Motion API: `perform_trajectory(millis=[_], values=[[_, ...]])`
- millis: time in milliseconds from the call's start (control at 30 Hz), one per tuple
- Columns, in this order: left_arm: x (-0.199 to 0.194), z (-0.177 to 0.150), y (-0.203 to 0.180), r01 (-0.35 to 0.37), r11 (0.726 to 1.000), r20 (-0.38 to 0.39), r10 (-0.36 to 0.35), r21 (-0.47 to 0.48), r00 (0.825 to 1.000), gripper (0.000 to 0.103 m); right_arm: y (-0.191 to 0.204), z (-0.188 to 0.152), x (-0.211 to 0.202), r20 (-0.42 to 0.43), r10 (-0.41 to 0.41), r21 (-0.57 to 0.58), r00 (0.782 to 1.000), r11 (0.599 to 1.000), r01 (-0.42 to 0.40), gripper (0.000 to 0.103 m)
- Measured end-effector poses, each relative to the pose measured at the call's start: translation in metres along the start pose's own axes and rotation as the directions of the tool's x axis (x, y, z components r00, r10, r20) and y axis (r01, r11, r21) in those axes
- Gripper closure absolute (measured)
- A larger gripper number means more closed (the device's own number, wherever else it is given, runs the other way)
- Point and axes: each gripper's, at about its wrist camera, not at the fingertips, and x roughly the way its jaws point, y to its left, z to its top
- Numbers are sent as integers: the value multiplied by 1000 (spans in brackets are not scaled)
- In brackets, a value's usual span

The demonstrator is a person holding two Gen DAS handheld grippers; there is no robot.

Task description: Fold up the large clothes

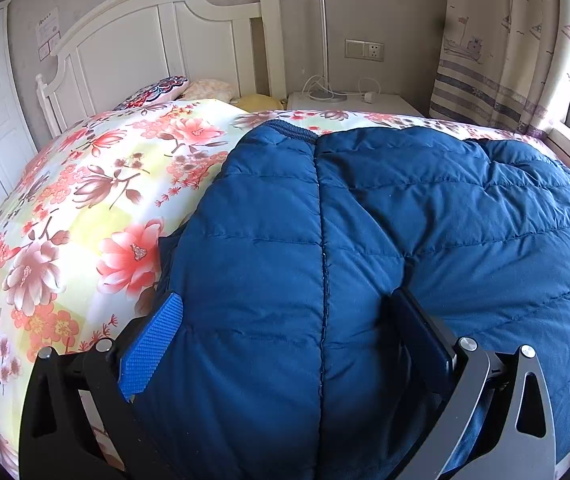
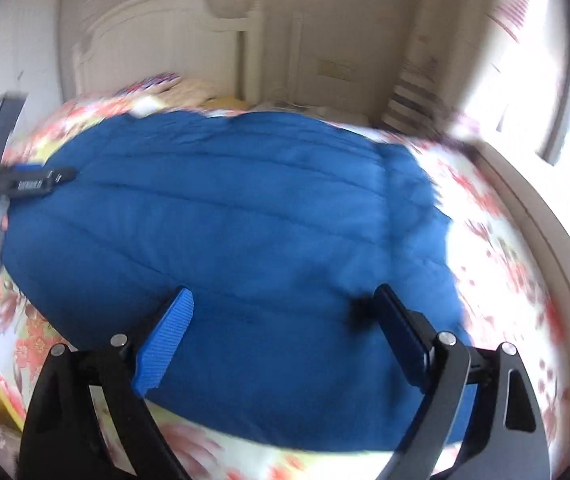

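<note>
Left tongs point(image 1: 285, 344), black w/ ribbed blue pads, sit spread wide w/ a thick bulge of the quilted navy-blue puffer jacket point(image 1: 365, 220) swelling up between the fingers; fabric touches both pads, but whether they're squeezing it I can't tell. Jacket lies spread on the bed w/ floral pink-and-yellow cover point(image 1: 85, 200), its ribbed collar edge pointing toward the white wooden headboard point(image 1: 145, 48). A stitched seam runs straight down the jacket's middle in the left wrist view.

Right tongs point(image 2: 281, 336), same build, are wide apart over the near edge of the jacket point(image 2: 245, 208), gripping nothing (view is motion-blurred). Left tool shows at that view's left edge, at the jacket's side.

Behind the bed: white nightstand point(image 1: 365, 102) w/ slim lamp, striped curtain point(image 1: 497, 60) by the window.
</note>
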Motion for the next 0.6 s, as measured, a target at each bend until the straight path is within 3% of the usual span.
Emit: perform_trajectory(millis=[100, 233, 300, 433, 500, 600], values=[[0, 0, 0, 1, 1000, 1, -1, -1, 1000, 4, -40, -16, -18, 8, 42, 176, 999, 983, -43, 13], [0, 0, 0, 0, 1000, -1, 0, 0, 1000, 4, -61, -39, -44, 42, 125, 305, 991, 943, -131, 13], [0, 0, 0, 0, 1000, 0, 0, -1, 1000, 4, -66, -49, -49, 46, 202, 377, 978, 903, -204, 13], [0, 0, 0, 0, 1000, 0, 0, -1, 1000, 4, -59, -69, -38, 2, 366, 513, 930, 798, -315, 13], [0, 0, 1, 2, 1000, 0, -2, -2, 1000, 4, -55, -72, -27, -10, 385, 545, 923, 776, -318, 13], [-1, 0, 1, 11, 1000, -1, -11, -7, 1000, 4, -55, -63, -14, 28, 335, 578, 942, 764, -288, 14]])
